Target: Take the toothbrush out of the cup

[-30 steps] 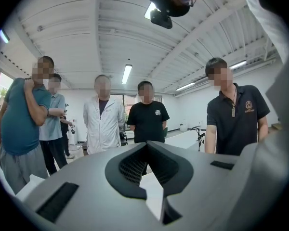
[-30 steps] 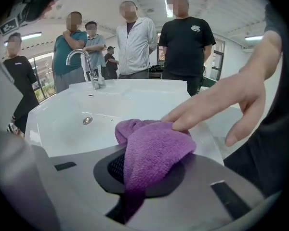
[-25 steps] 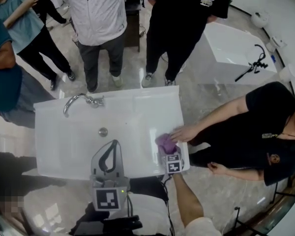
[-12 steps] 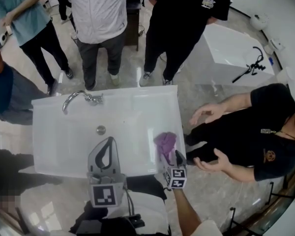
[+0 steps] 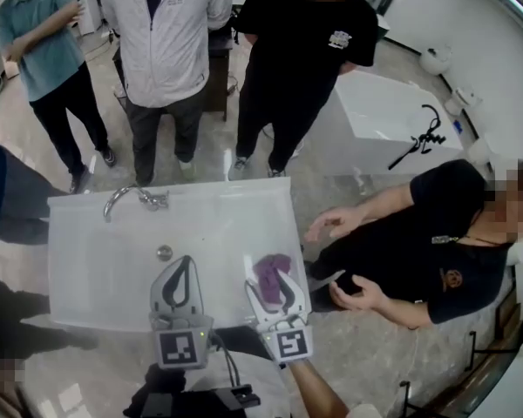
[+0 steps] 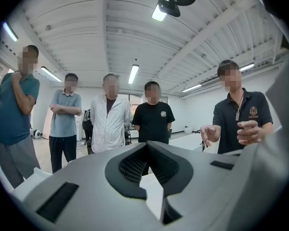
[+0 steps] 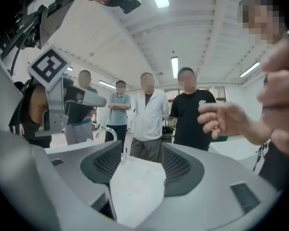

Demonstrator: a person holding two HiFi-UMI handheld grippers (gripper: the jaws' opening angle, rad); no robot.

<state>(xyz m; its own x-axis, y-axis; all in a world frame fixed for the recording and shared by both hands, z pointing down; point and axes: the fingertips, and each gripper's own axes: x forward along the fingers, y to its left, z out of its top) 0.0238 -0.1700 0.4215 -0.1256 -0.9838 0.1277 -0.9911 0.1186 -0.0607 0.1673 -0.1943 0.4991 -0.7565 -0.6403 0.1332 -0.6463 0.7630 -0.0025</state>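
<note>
A purple cup (image 5: 270, 270) stands on the white sink top (image 5: 96, 277) near its right edge; I cannot make out a toothbrush in it. My right gripper (image 5: 272, 287) hangs raised over the cup, pointing nearly level. Its jaws have just opened wide and then eased in slightly. In the right gripper view the right gripper (image 7: 140, 160) is open with only the white sink top between its pads. My left gripper (image 5: 185, 264) hovers over the basin's front, tips together and empty. The left gripper view shows the left gripper (image 6: 147, 148) with its pads meeting at the tip.
A chrome faucet (image 5: 129, 198) and drain (image 5: 164, 252) lie in the basin. A person in black crouches at the sink's right with a hand (image 5: 329, 225) held near the corner. Several bystanders stand behind the sink. A white tub (image 5: 392, 120) sits beyond.
My right gripper has risen off the cup and shifted left with its jaws spread. The person's hand let go of the cup and drew back to the right. The left gripper stayed put.
</note>
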